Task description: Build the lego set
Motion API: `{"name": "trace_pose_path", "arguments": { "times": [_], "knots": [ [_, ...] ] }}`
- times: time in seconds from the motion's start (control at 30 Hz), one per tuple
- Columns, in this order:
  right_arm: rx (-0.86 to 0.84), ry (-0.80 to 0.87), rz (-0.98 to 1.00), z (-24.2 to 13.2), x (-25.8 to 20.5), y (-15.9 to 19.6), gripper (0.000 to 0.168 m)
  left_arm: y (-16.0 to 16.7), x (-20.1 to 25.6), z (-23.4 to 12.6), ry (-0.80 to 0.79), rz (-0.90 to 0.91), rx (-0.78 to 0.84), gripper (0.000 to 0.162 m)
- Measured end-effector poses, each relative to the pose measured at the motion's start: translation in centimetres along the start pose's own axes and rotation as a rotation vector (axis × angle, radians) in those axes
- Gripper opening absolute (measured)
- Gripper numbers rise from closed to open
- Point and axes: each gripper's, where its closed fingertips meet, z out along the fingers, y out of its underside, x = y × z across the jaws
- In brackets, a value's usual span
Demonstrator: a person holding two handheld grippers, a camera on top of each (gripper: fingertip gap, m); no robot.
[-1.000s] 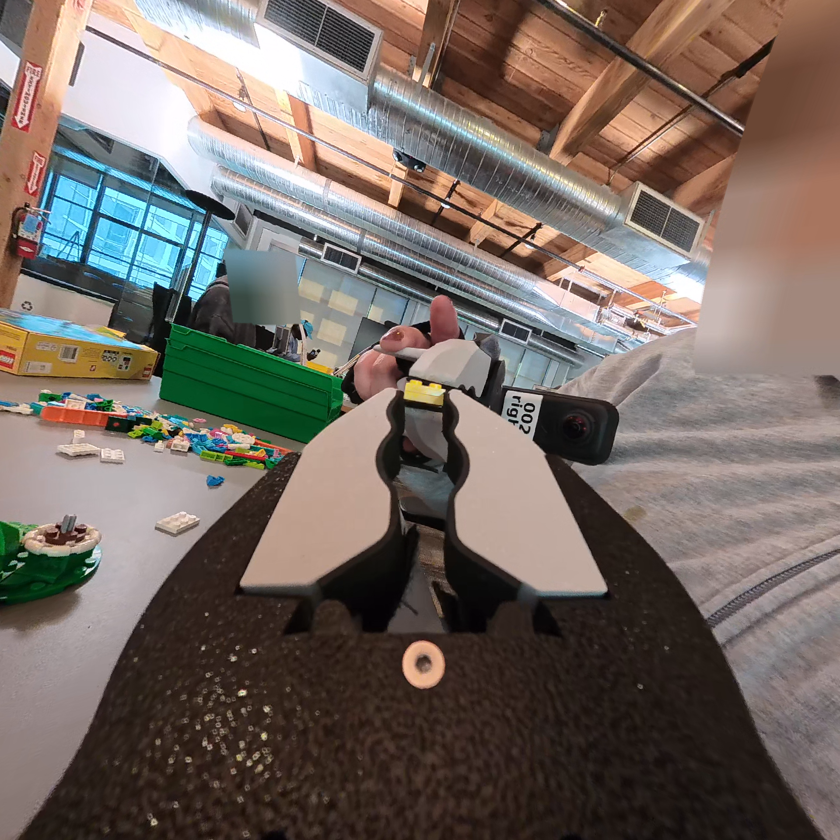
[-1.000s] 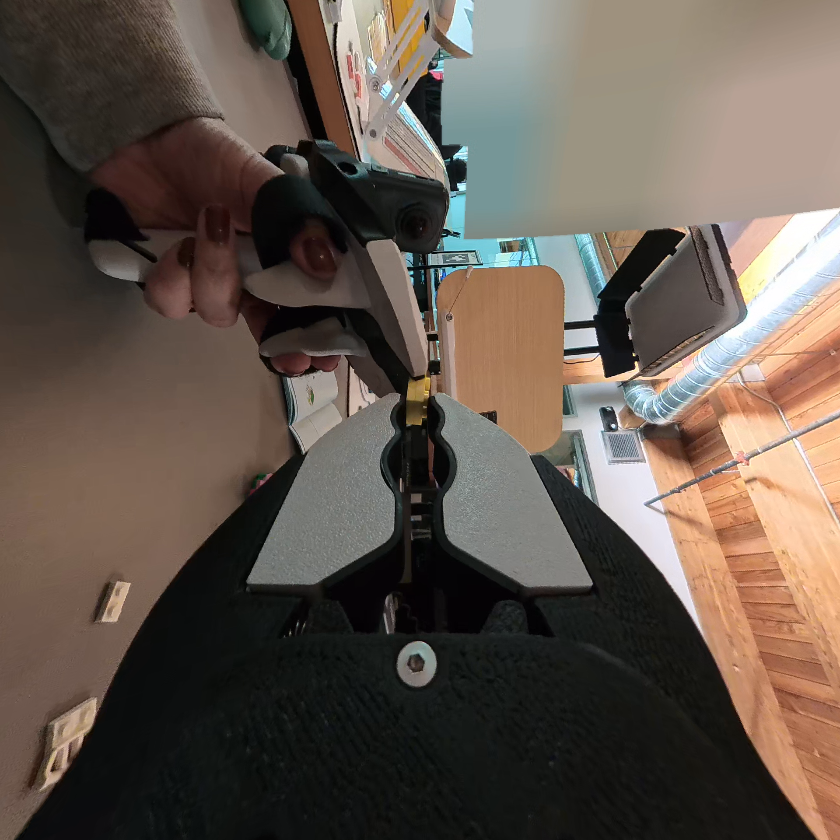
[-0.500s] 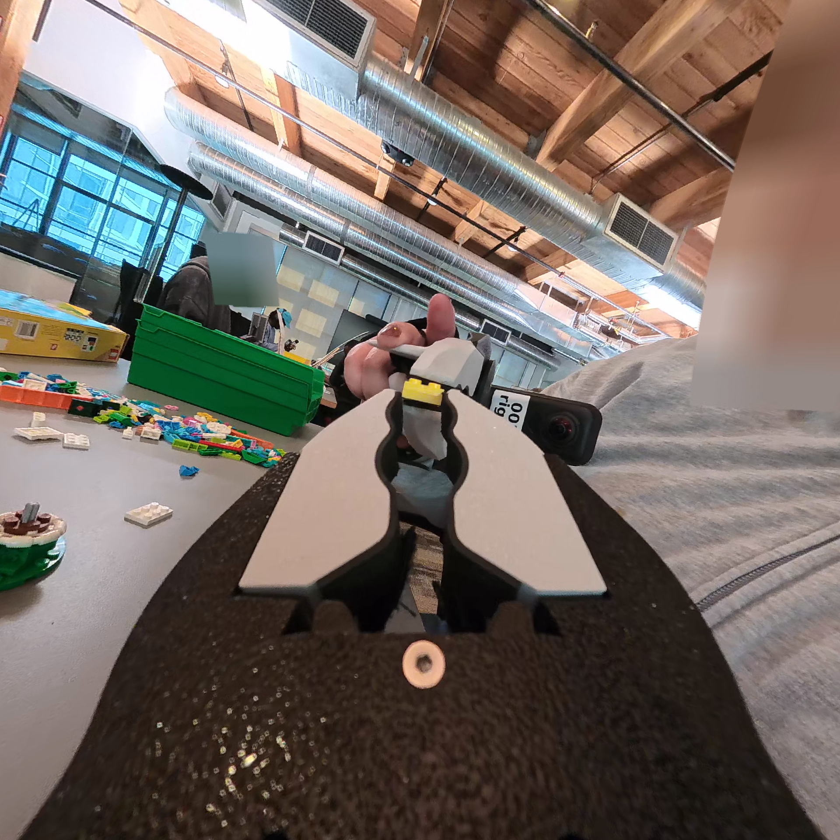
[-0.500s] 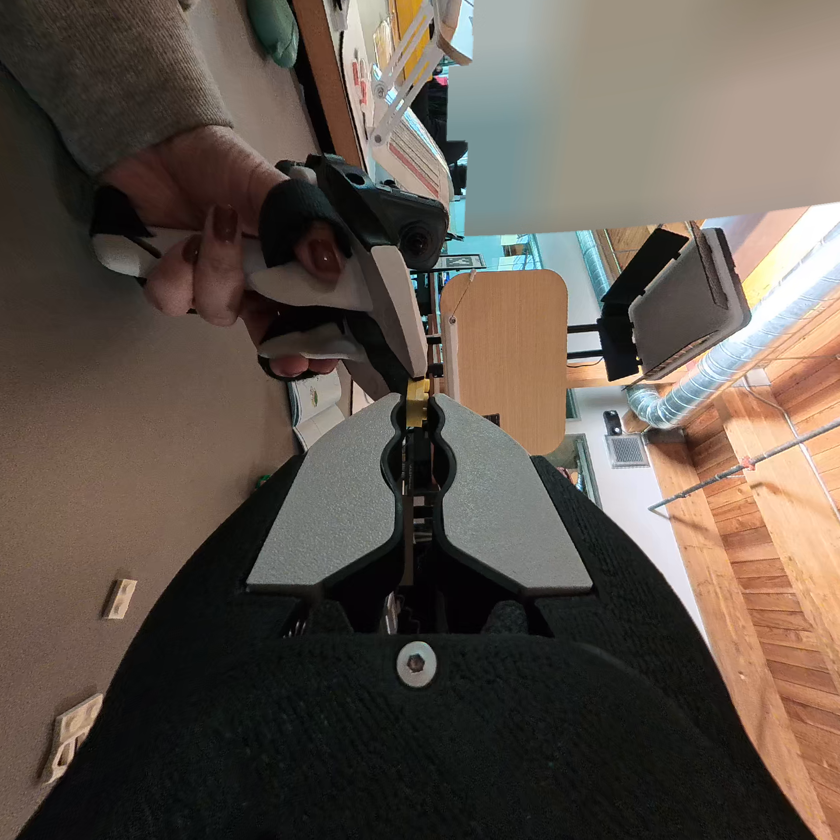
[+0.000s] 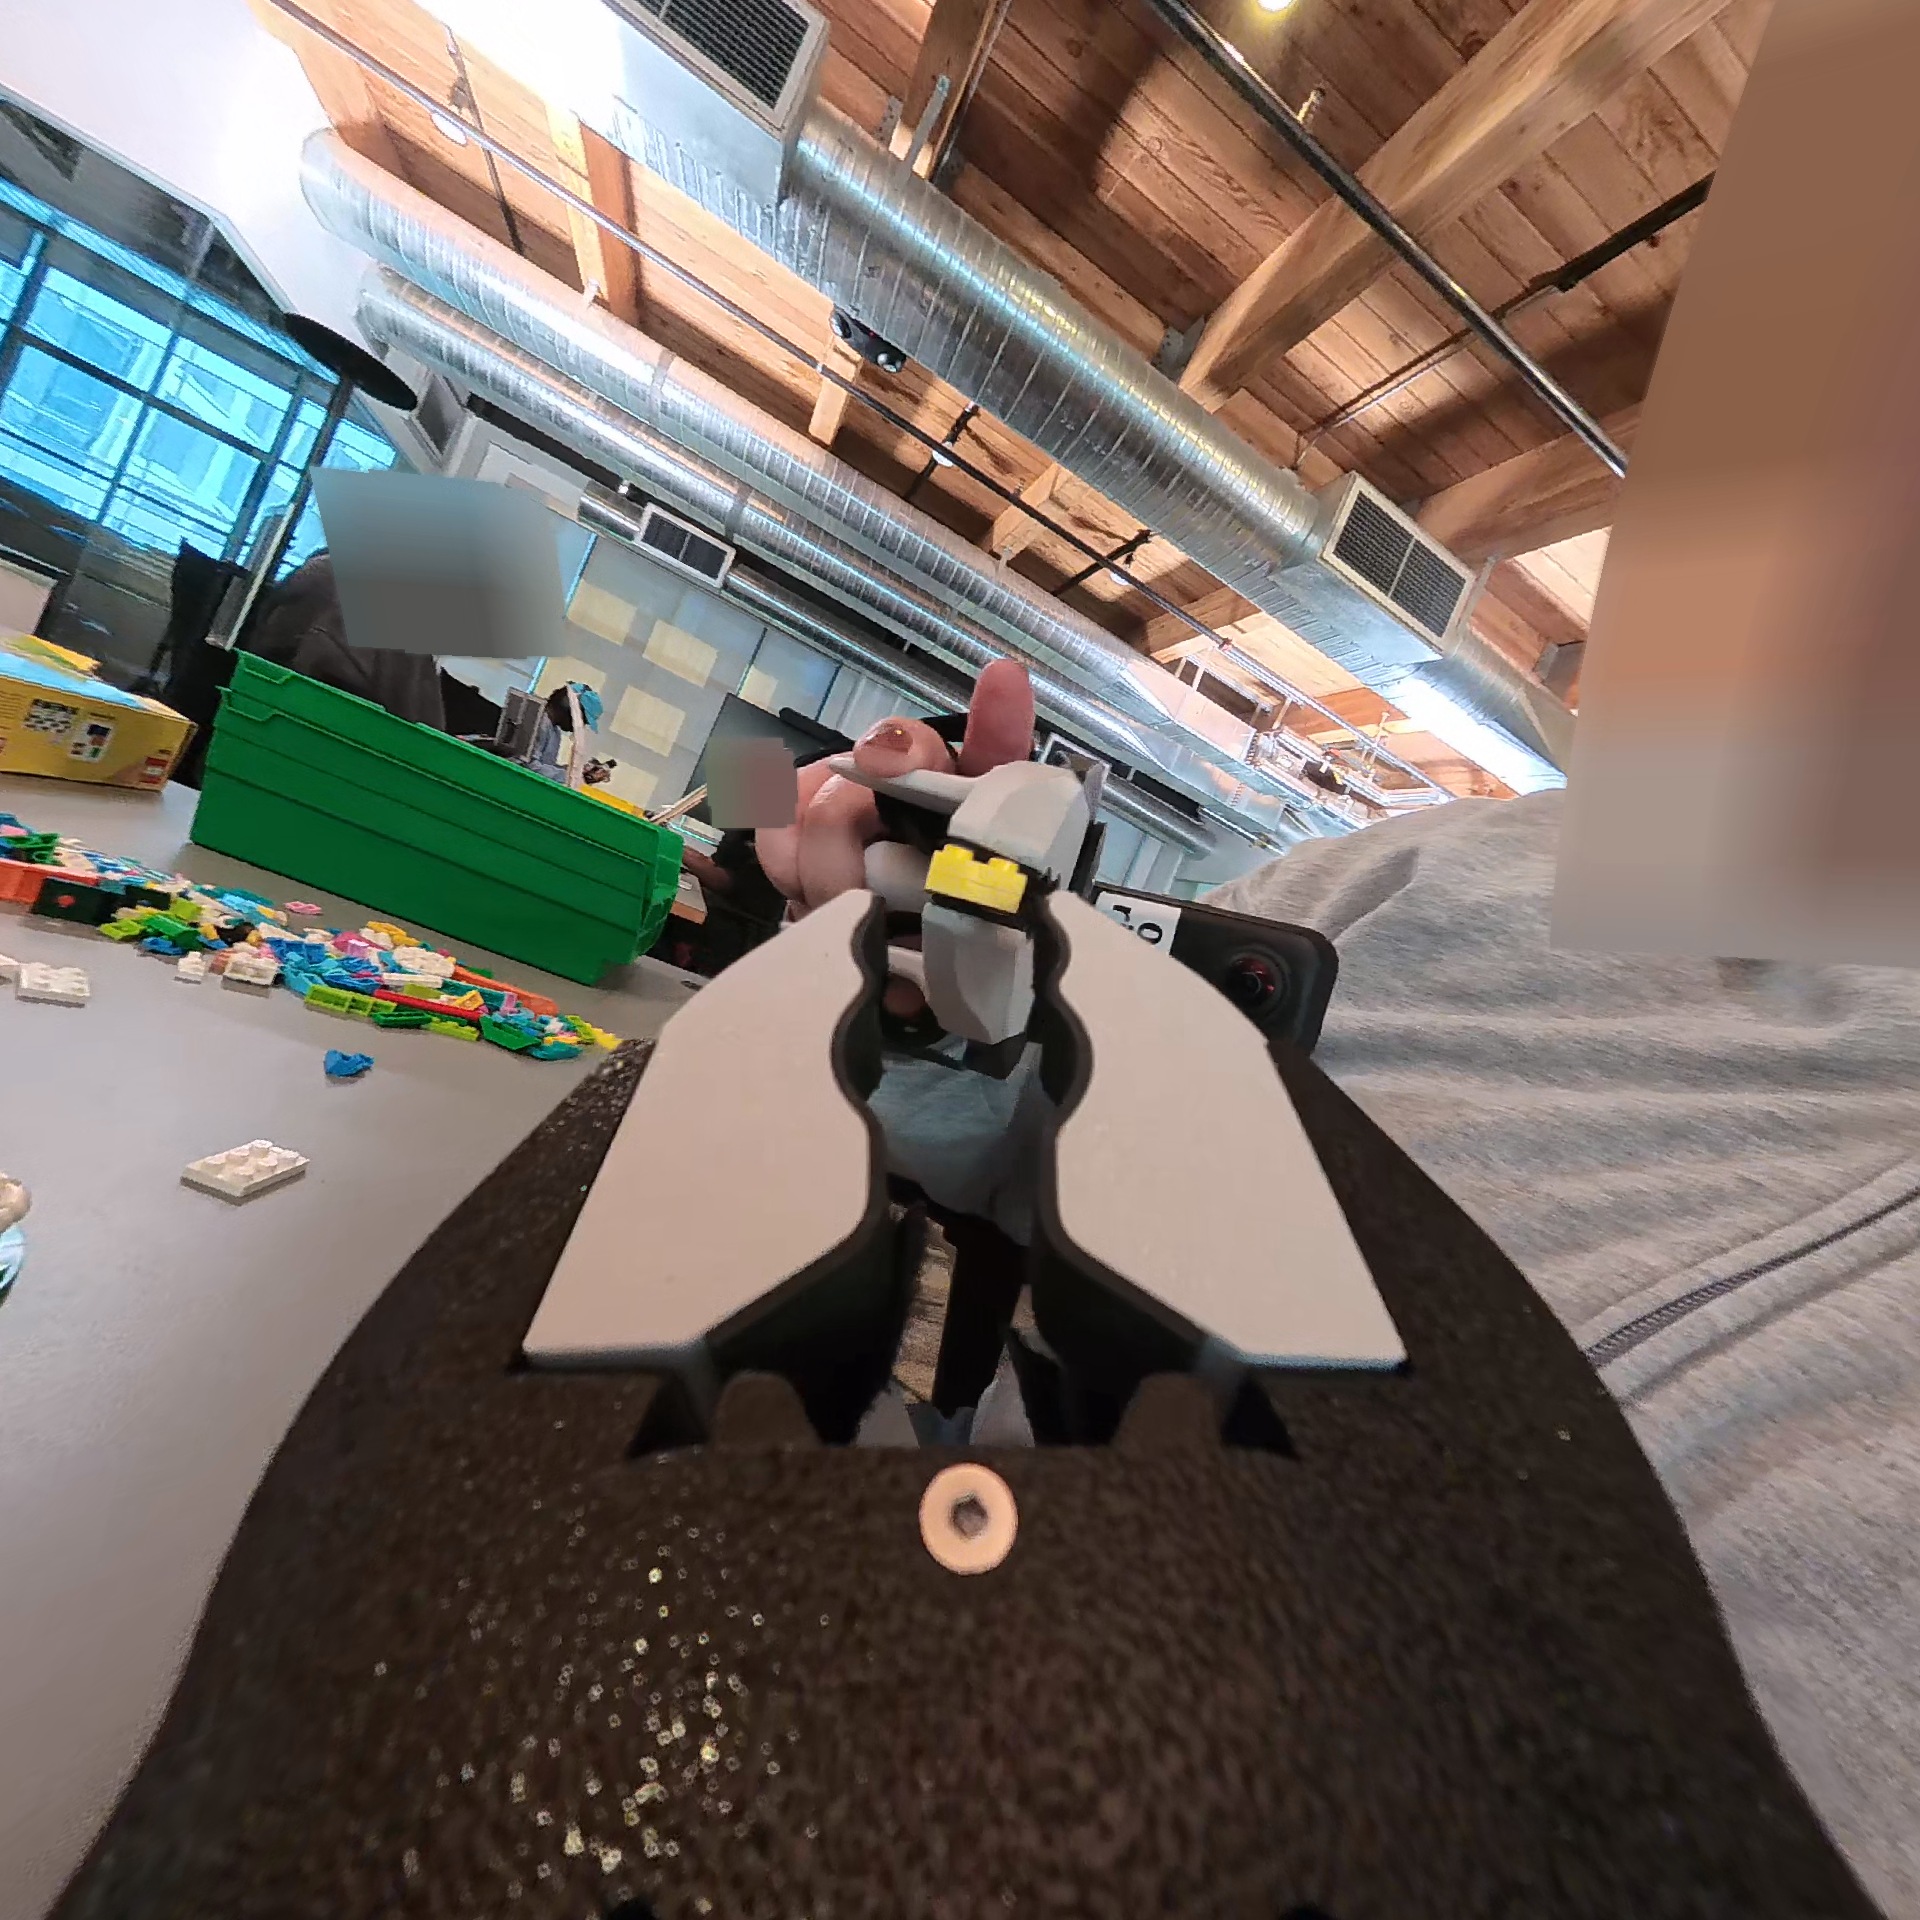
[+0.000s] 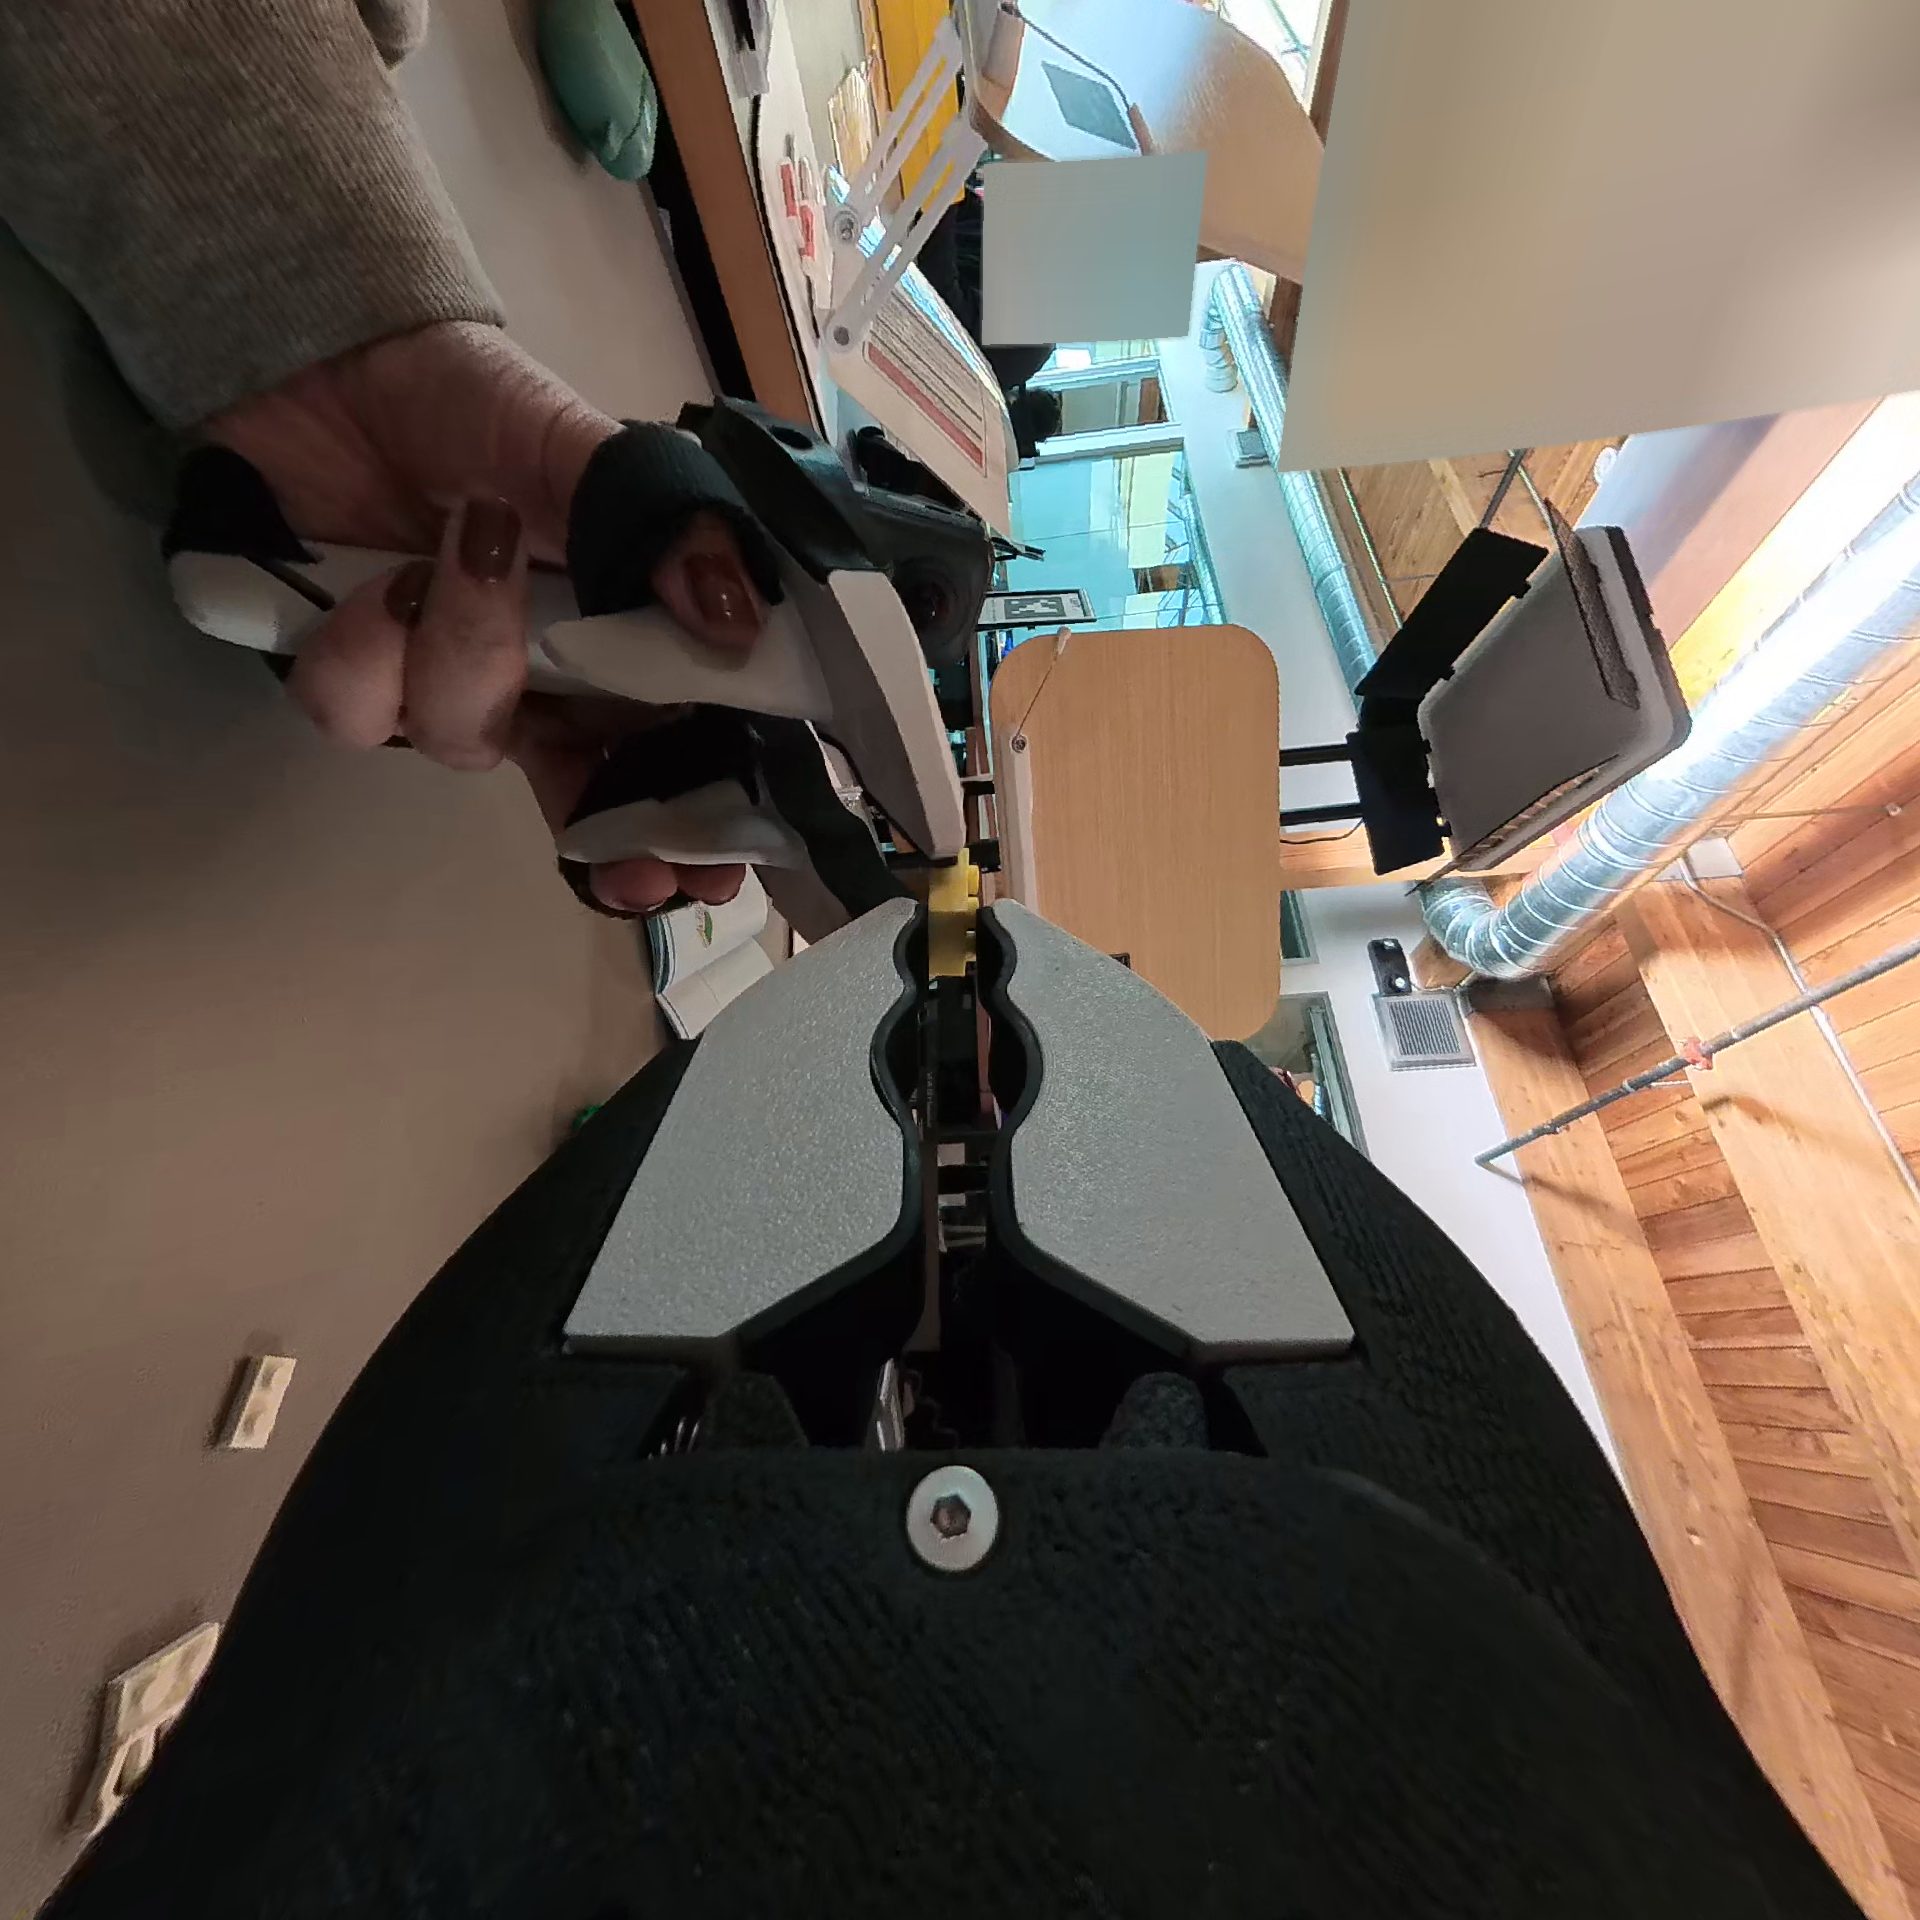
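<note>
A small yellow brick (image 5: 977,883) is held up in the air between both grippers. My right gripper (image 6: 951,930) is shut on it, and the yellow brick (image 6: 951,904) sticks out past its tips. In the left wrist view the right gripper (image 5: 987,904) faces me, with one finger above the brick and one below. My left gripper (image 5: 961,925) has its jaws slightly apart on either side of the brick, with a thin gap showing on the left. In the right wrist view the left gripper (image 6: 935,842) comes in from the upper left, tip at the brick.
On the grey table (image 5: 156,1299) lie a pile of loose coloured bricks (image 5: 364,977), a white plate (image 5: 244,1166), stacked green bins (image 5: 416,831) and a yellow box (image 5: 73,727). The person's grey sleeve (image 5: 1558,1195) fills the right. Two white pieces (image 6: 255,1403) lie below the right gripper. My two grippers' fingertips are within a few centimetres of each other.
The left gripper's jaws have widened a little around the yellow brick. The left view has swung right, so the green model has slid out at the left edge. The right gripper stays shut.
</note>
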Motion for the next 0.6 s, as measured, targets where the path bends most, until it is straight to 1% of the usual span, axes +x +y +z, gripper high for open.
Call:
{"name": "trace_pose_path", "arguments": {
  "times": [0.13,0.4,0.53,0.6],
  "knots": [
    [0.001,0.006,0.005,-0.03,0.16,-0.12,0.007,-0.17,0.27,0.00,0.009,0.025,0.015,0.015],
    [0.004,0.002,0.008,0.02,0.21,-0.29,0.007,-0.54,0.43,-0.09,0.029,0.002,0.041,0.016],
    [0.017,-0.007,0.029,-0.12,0.34,-0.44,0.008,-0.51,0.37,-0.06,0.004,0.070,0.031,0.015],
    [0.002,-0.050,0.052,-0.64,0.40,0.33,0.017,-0.83,0.09,-0.25,-0.026,0.105,0.049,0.015]
  ]
}}
